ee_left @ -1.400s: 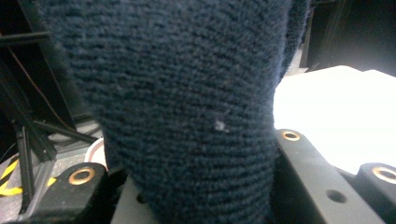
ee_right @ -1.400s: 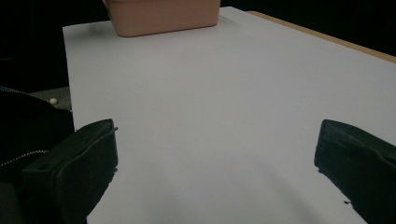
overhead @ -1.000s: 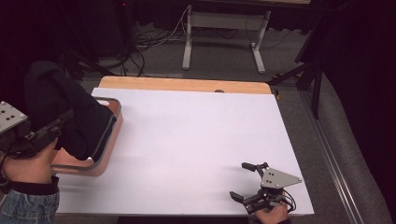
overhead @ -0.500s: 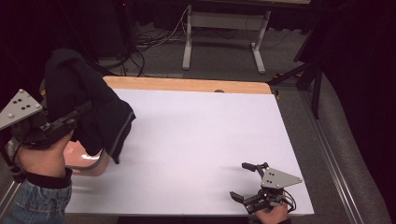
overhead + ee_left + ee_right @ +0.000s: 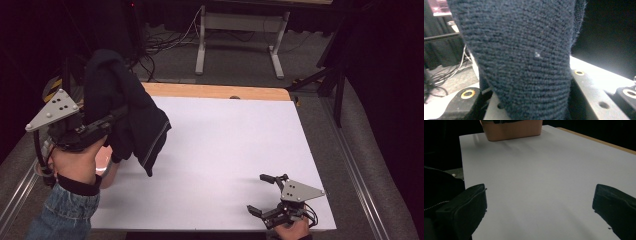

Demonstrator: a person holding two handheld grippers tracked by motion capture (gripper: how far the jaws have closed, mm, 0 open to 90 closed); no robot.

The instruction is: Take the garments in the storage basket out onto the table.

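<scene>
— Jaws?
— High view: left gripper (image 5: 107, 125) clamps a dark knit sweater (image 5: 127, 115), lifted above the pink basket (image 5: 106, 167) at the table (image 5: 225, 145) edge; right gripper (image 5: 265, 195) spread, empty.
— Left gripper view?
— Sweater fabric pinched.
— Right gripper view?
— Jaws apart; sweater seems out, not yet laid down.

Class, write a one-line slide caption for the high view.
Left gripper lifts a dark knitted garment above the white table.

A big flat white table top (image 5: 225, 150) has a light brown wooden strip (image 5: 215, 92) along its far edge, at 12 o'clock. A pinkish-orange tub (image 5: 511, 130) sits on the white top at about 9 o'clock, close to the left edge.
</scene>
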